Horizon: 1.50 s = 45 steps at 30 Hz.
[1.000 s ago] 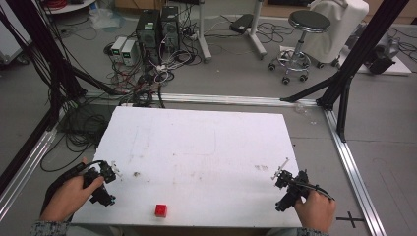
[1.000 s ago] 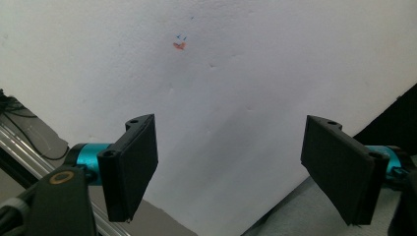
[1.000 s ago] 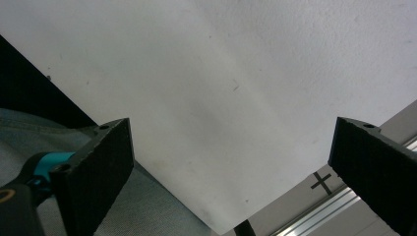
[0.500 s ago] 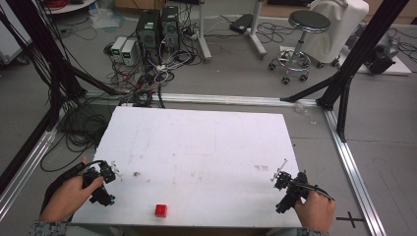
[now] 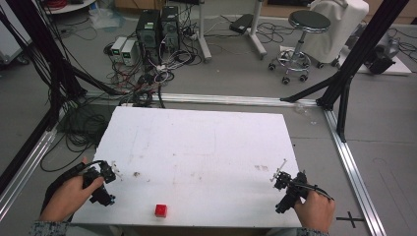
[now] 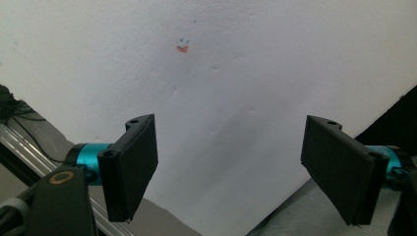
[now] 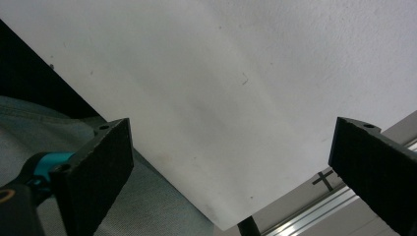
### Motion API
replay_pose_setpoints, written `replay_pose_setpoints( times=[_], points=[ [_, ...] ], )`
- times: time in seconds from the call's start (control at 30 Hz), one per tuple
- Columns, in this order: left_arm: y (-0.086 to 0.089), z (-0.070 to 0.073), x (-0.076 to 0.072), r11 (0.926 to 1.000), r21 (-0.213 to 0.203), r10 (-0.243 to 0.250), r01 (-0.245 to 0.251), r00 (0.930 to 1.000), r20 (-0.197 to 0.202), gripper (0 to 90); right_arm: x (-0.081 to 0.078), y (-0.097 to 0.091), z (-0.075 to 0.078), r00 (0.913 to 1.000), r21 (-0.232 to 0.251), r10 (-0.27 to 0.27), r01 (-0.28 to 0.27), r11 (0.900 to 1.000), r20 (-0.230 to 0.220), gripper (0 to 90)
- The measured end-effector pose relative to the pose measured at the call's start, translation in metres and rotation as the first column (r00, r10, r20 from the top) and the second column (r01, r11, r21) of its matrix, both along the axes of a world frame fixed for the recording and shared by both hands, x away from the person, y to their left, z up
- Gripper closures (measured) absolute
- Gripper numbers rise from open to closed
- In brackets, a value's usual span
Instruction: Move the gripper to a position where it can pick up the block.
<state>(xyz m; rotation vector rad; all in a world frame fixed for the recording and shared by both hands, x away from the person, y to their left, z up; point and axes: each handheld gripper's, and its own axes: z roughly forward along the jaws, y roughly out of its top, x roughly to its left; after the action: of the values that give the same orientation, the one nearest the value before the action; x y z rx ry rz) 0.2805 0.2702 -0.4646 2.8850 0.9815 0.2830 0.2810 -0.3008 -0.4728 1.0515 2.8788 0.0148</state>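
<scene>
A small red cube (image 5: 161, 210) sits on the white table (image 5: 206, 147) near its front edge, left of the middle. My left gripper (image 5: 101, 184) rests at the table's front left corner, held in a hand, well to the left of the cube. In the left gripper view its jaws stand wide apart over bare white board, and the left gripper (image 6: 236, 182) is open and holds nothing. My right gripper (image 5: 287, 189) is at the front right corner. The right gripper (image 7: 236, 177) is open too, with only the table edge between its jaws.
A small orange and blue mark (image 6: 182, 47) is on the board ahead of the left gripper. Aluminium rails (image 5: 351, 167) frame the table. Behind it lie computers (image 5: 157, 27), tangled cables (image 5: 142, 78), a stool (image 5: 302, 34) and black frame posts (image 5: 354, 54).
</scene>
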Motion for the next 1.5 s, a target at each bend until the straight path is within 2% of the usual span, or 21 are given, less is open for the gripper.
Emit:
replay_pose_setpoints(
  times=[0.3,0.5,0.6,0.7,0.73,0.83,0.93,0.97,1.03,1.07,1.1,1.13,1.17,1.2,1.23,1.27,1.37,1.4,1.43,1.5],
  points=[
    [-0.004,0.000,0.000,0.9996,-0.001,-0.028,0.028,0.9996,0.009,22.1,0.000,0.000,0.000,1.0000,0.000,0.002,-0.002,1.0000,-0.003,2.7],
    [-0.009,0.001,-0.001,0.9979,-0.009,-0.064,0.064,0.9976,0.027,22.1,0.000,0.000,0.000,1.0000,-0.001,0.001,-0.001,1.0000,-0.004,2.6],
    [-0.014,0.001,-0.002,0.9947,-0.001,-0.103,0.103,0.9933,0.052,22.1,0.000,0.000,0.000,1.0000,0.000,0.000,0.000,1.0000,-0.004,2.7],
    [-0.018,0.001,-0.003,0.9919,0.003,-0.127,0.127,0.9903,0.057,22.1,0.000,0.000,0.000,1.0000,0.001,0.001,-0.001,1.0000,-0.005,2.7],
    [-0.022,0.001,-0.003,0.9883,0.005,-0.152,0.152,0.9864,0.061,22.1,0.000,0.001,0.000,1.0000,-0.003,0.002,-0.002,1.0000,-0.004,2.6],
    [-0.029,0.001,-0.005,0.9826,0.007,-0.186,0.186,0.9798,0.074,22.1,0.000,0.001,0.000,1.0000,-0.003,0.001,-0.001,1.0000,0.000,2.6],
    [-0.037,0.000,-0.007,0.9748,0.015,-0.223,0.222,0.9700,0.097,22.1,0.000,0.002,0.000,1.0000,-0.001,0.000,0.000,1.0000,0.000,2.6],
    [-0.037,0.000,-0.007,0.9748,0.015,-0.223,0.222,0.9700,0.097,22.1,0.000,0.002,0.000,1.0000,-0.001,0.001,-0.001,1.0000,0.003,2.7],
    [-0.044,-0.002,-0.009,0.9659,0.017,-0.259,0.258,0.9605,0.103,22.0,0.000,0.002,0.000,1.0000,-0.002,0.000,0.000,1.0000,0.004,2.6],
    [-0.046,-0.002,-0.010,0.9630,0.017,-0.269,0.269,0.9576,0.102,22.0,0.000,0.002,0.000,1.0000,-0.003,0.003,-0.003,1.0000,0.003,2.6],
    [-0.046,-0.002,-0.010,0.9630,0.017,-0.269,0.269,0.9576,0.102,22.1,0.000,0.002,0.000,1.0000,-0.003,0.003,-0.003,1.0000,0.003,2.6],
    [-0.051,-0.004,-0.011,0.9540,0.022,-0.300,0.299,0.9488,0.100,22.0,0.000,0.003,0.000,1.0000,-0.001,0.005,-0.005,1.0000,0.001,2.7],
    [-0.051,-0.004,-0.011,0.9540,0.022,-0.300,0.299,0.9488,0.100,22.1,0.000,0.003,0.000,1.0000,0.000,0.004,-0.004,1.0000,0.001,2.6],
    [-0.055,-0.005,-0.012,0.9480,0.025,-0.318,0.317,0.9433,0.095,22.1,0.000,0.003,0.000,1.0000,-0.002,0.003,-0.003,1.0000,0.001,2.6],
    [-0.055,-0.005,-0.012,0.9480,0.025,-0.318,0.317,0.9433,0.095,22.0,0.000,0.003,0.000,1.0000,-0.002,0.003,-0.003,1.0000,0.001,2.6],
    [-0.058,-0.006,-0.012,0.9424,0.034,-0.334,0.333,0.9381,0.090,22.1,0.000,0.003,0.000,1.0000,0.000,0.005,-0.005,1.0000,0.003,2.6],
    [-0.062,-0.008,-0.014,0.9391,0.029,-0.344,0.342,0.9348,0.089,22.1,0.000,0.002,-0.001,1.0000,-0.002,0.003,-0.003,1.0000,0.001,2.6],
    [-0.066,-0.009,-0.014,0.9312,0.033,-0.364,0.363,0.9281,0.076,22.1,0.000,0.002,-0.001,1.0000,-0.004,0.004,-0.004,1.0000,-0.001,2.7],
    [-0.066,-0.009,-0.014,0.9312,0.033,-0.364,0.363,0.9281,0.076,22.1,0.000,0.002,-0.001,1.0000,-0.003,0.007,-0.007,1.0000,-0.001,2.6],
    [-0.072,-0.011,-0.016,0.9193,0.029,-0.394,0.392,0.9171,0.063,22.1,0.000,0.003,-0.001,1.0000,-0.004,0.006,-0.006,1.0000,0.000,2.7]
  ],
)
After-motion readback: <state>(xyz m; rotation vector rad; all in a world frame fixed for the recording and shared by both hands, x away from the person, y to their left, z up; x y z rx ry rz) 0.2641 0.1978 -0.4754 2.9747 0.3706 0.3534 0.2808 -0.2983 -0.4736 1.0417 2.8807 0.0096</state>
